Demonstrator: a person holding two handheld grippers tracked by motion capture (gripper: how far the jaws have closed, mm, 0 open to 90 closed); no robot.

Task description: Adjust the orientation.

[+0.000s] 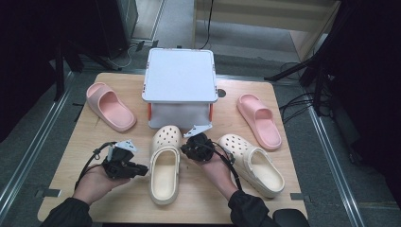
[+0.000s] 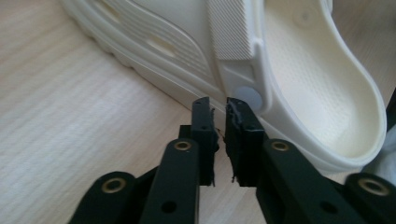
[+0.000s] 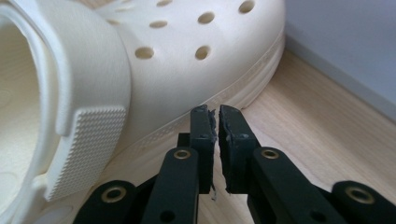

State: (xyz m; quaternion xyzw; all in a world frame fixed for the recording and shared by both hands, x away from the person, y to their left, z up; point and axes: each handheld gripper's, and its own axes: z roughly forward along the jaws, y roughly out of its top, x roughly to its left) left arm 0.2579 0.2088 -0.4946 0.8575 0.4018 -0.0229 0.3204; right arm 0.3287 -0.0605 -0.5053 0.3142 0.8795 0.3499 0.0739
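- A cream perforated foam clog [image 1: 164, 168] lies mid-table on the wooden table [image 1: 94, 135], toe toward a white lidded box [image 1: 179, 75].
- The left gripper [image 1: 142, 169] and right gripper [image 1: 185, 150], jaws nearly closed and empty, flank it, probably to nudge or straighten it.
- Its mate [image 1: 253, 163] and two pink slides lie apart.

High view down over the table [image 1: 94, 198]; both claw views close, flanking one cream clog [image 1: 164, 165].

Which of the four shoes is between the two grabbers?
The cream clog in the middle, toe toward the white box. The left gripper and right gripper flank it; the other clog lies farther right.
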